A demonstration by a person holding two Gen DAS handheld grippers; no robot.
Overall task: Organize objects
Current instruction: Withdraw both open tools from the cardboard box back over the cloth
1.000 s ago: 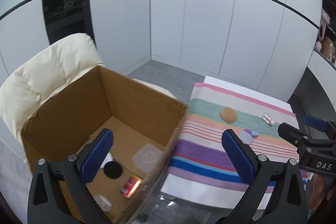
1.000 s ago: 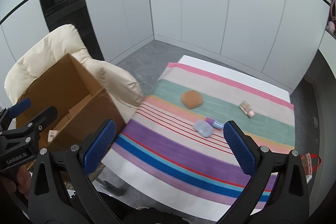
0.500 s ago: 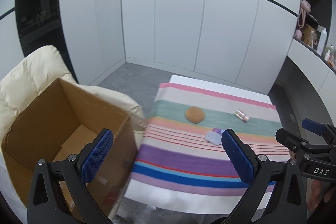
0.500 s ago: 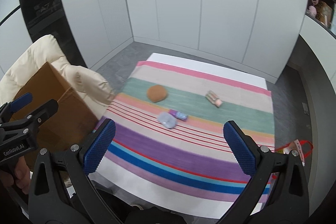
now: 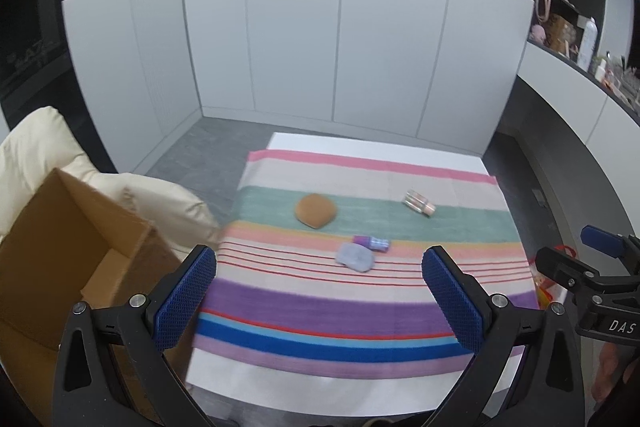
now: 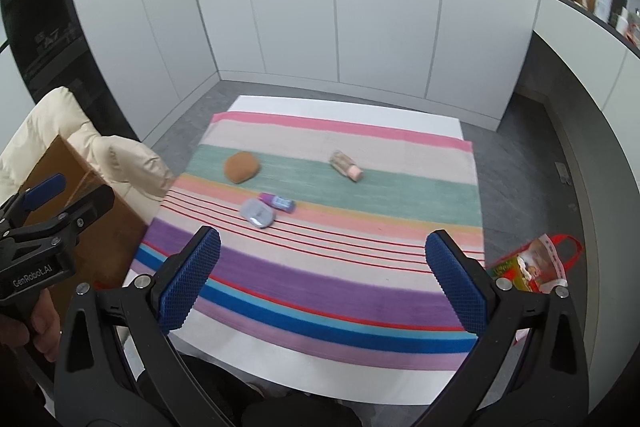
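On the striped cloth point(image 5: 360, 303) point(image 6: 320, 267) lie a brown round pad point(image 5: 315, 210) point(image 6: 241, 167), a pale lilac case point(image 5: 355, 256) point(image 6: 258, 212), a small purple tube point(image 5: 372, 242) point(image 6: 277, 201) just behind the case, and a pink-capped bottle point(image 5: 418, 203) point(image 6: 346, 166) farther right. My left gripper point(image 5: 320, 295) hangs open above the cloth's near half, holding nothing. My right gripper point(image 6: 323, 279) is also open and bare, over the near purple stripes. Both are well short of the objects.
An open cardboard box point(image 5: 60, 259) point(image 6: 80, 211) sits on a cream padded chair point(image 5: 52, 151) point(image 6: 60, 131) at the left of the table. A red-handled bag point(image 6: 536, 263) lies on the floor at the right. White cabinet walls stand behind; shelves point(image 5: 568, 27) with clutter are at the upper right.
Both views have swung right, away from the box and toward the cloth. The box's inside has left the left wrist view. Both grippers stay open.
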